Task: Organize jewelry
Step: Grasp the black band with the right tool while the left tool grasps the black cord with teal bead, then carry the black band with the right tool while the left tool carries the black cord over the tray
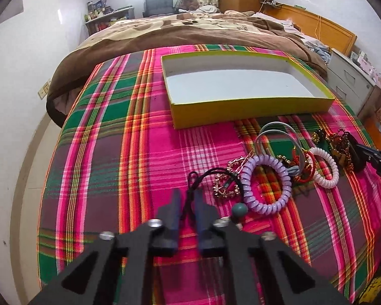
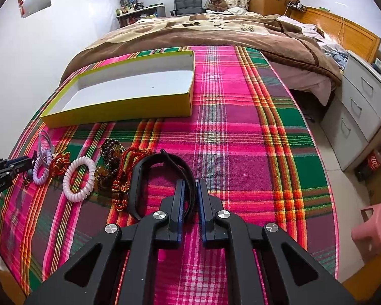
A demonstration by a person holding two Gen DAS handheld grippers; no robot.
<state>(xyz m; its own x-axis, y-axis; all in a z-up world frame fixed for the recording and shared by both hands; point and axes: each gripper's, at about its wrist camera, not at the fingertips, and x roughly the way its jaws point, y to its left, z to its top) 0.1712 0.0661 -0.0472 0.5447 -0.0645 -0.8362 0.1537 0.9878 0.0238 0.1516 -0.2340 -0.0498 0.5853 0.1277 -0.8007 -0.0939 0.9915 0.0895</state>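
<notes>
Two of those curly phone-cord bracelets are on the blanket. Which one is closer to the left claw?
The purple spiral bracelet. It lies just right of the left claw; the white spiral bracelet sits farther right, by the beads.

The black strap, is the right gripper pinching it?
Touching. The right wrist view shows the black strap running between the right gripper fingers, which close onto it above the plaid cloth.

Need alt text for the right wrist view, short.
The right tongs pinch a black band lying on a pink and green plaid cloth. Left of it lie a red knotted cord, dark beads and a white coil hair tie, with an empty yellow box behind them.
</notes>
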